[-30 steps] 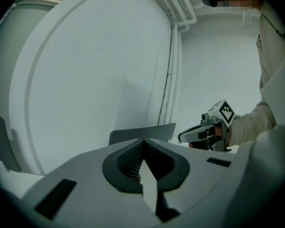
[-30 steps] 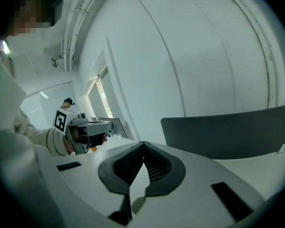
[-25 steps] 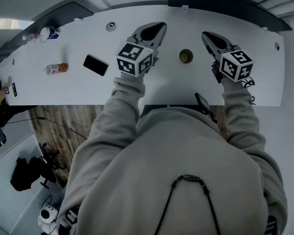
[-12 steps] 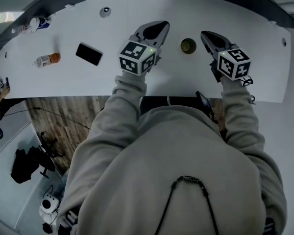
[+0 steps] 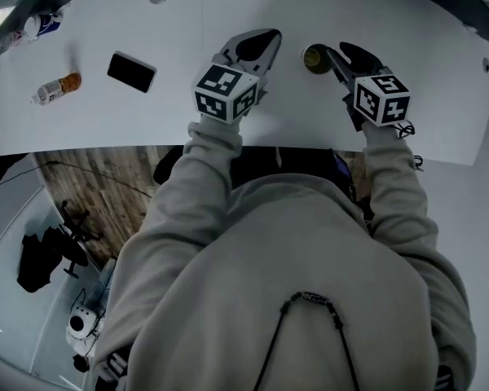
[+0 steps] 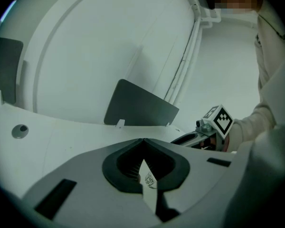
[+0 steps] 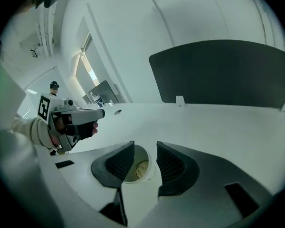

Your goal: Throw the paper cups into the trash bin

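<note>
No text readable, bottle (image 5: 55, 87) label too small — blurred

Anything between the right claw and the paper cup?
Nothing visible. The right claw, whose jaws have just been opening, looks straight at the paper cup in their gap, unpressed; bare table surrounds it.

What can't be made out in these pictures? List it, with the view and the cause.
Trash bin: in no view.
Cup: head view, partly behind the right gripper, whose jaws have just been opening with the cup between them; right gripper view, they hide its sides and base.
Bottle label: head view, too small.
</note>
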`<state>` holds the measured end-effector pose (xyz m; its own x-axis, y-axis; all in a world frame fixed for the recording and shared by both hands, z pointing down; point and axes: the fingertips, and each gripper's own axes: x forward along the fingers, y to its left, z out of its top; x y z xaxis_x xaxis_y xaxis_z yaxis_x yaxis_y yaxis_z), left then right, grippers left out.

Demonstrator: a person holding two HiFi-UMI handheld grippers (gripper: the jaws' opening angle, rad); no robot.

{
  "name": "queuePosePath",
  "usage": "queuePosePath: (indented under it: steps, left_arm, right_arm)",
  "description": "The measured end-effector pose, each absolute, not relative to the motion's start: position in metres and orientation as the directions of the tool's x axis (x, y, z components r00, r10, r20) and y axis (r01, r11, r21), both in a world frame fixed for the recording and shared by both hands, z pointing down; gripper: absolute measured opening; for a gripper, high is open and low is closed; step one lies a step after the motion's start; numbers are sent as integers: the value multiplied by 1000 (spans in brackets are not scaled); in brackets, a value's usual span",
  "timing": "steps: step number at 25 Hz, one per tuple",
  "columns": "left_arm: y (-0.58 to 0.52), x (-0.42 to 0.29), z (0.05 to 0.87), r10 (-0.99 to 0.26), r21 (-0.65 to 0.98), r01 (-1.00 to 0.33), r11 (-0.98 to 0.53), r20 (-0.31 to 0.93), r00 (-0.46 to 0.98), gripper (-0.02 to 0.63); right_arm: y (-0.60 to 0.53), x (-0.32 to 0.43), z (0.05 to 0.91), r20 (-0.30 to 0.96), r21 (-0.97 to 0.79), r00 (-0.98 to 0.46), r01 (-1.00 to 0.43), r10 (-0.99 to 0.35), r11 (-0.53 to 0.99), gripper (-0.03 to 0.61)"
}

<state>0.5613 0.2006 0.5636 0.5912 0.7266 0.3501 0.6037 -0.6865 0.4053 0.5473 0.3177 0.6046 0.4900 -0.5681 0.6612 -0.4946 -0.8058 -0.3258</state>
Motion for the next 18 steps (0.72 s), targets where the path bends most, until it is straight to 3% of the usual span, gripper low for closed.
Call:
queuePosePath:
  steps: [9, 12, 18]
  left_arm:
    - [200, 544, 585, 728, 430, 588, -685, 367, 579, 3]
    - [202, 541, 586, 731, 427, 594, -682, 369, 574, 3]
    - [202, 539, 570, 727, 410, 601, -686, 361, 584, 3]
  right_arm:
    - [321, 534, 645, 721, -331, 440, -460, -535, -824, 124]
    - [320, 534, 648, 743, -300, 431, -471, -513, -830, 44]
    - [320, 547, 613, 709, -274, 481, -486, -516, -830, 40]
